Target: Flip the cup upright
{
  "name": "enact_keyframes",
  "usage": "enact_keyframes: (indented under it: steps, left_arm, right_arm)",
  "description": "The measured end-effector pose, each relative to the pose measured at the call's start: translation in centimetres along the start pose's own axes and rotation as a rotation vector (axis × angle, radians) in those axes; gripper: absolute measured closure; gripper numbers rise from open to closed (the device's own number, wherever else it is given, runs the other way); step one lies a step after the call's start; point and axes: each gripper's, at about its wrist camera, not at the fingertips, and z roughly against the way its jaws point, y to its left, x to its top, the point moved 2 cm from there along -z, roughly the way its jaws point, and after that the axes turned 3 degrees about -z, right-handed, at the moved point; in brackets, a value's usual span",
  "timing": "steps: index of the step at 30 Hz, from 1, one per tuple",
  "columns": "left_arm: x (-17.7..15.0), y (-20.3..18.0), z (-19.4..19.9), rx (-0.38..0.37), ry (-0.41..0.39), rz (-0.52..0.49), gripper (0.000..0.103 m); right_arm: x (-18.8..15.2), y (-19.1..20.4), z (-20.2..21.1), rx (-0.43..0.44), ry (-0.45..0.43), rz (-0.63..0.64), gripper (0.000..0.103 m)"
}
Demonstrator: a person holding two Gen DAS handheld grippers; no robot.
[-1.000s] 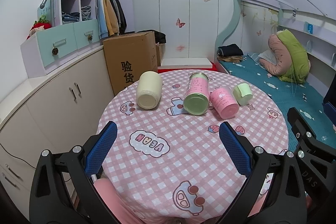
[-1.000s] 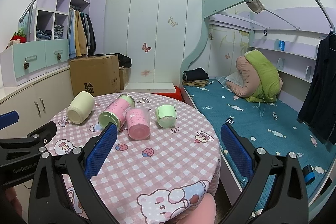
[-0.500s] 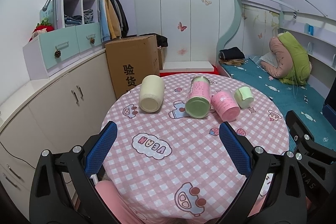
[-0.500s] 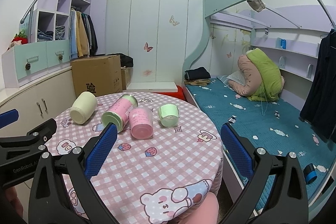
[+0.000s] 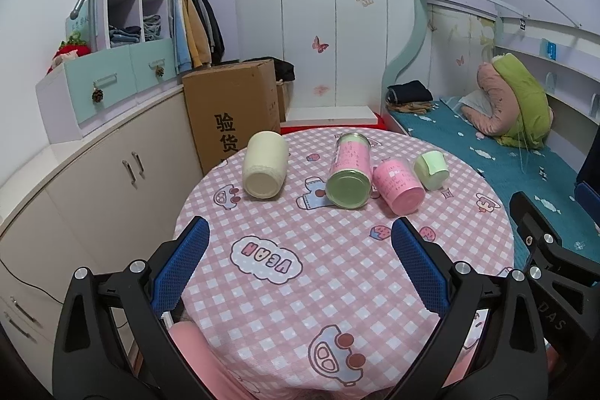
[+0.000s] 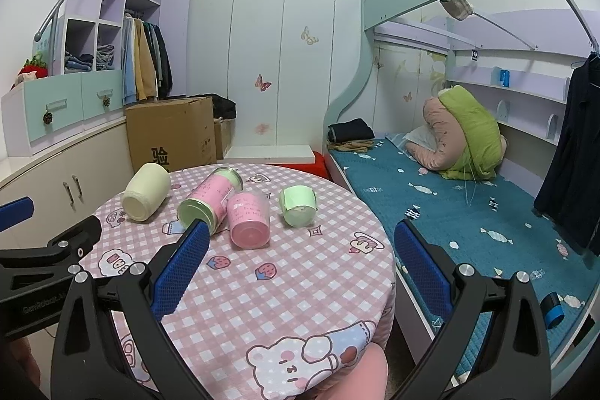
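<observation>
Several cups lie on their sides at the far part of a round table with a pink checked cloth [image 5: 337, 272]: a cream cup [image 5: 264, 164] [image 6: 146, 192], a tall pink cup with a green base [image 5: 348, 171] [image 6: 208, 197], a shorter pink cup [image 5: 399, 182] [image 6: 249, 218] and a small green cup [image 5: 431, 169] [image 6: 298, 205]. My left gripper [image 5: 300, 268] is open and empty above the near half of the table. My right gripper [image 6: 300, 272] is open and empty, nearer the table's right edge.
A cardboard box [image 5: 234, 111] stands behind the table. Cabinets [image 5: 93, 175] run along the left wall. A bunk bed with a teal mattress [image 6: 450, 212] is close on the right. A pink stool edge [image 6: 356, 373] shows below the table.
Both grippers have drawn back and up a little from the table, so the cups look slightly smaller. The cups have not moved.
</observation>
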Motion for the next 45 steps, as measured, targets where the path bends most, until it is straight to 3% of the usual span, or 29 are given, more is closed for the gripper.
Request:
enact_keyframes:
  steps: [9,24,32,42,44,45]
  left_arm:
    - [1.9,-1.0,-4.6,-0.073,0.073,-0.028,0.005]
    - [10.1,-5.7,-21.2,-0.186,0.267,-0.092,0.005]
    - [9.8,-6.1,-28.6,-0.208,0.442,-0.098,0.006]
    - [8.1,-5.6,-32.2,-0.234,0.558,-0.066,0.006]
    - [7.7,-5.4,-32.8,-0.271,0.588,-0.041,0.013]
    - [7.5,-5.2,-33.2,-0.299,0.606,-0.014,0.032]
  right_arm:
    - [0.9,-0.9,-3.8,0.003,0.049,-0.011,0.008]
    - [4.4,-4.9,-15.7,-0.051,0.139,-0.036,0.008]
    - [5.0,-6.4,-20.3,-0.039,0.207,-0.033,0.008]
    - [4.3,-6.4,-25.4,-0.014,0.307,-0.050,0.008]
    - [4.1,-6.4,-25.8,-0.008,0.315,-0.063,0.008]
    - [4.1,-6.5,-25.8,-0.003,0.316,-0.072,0.008]
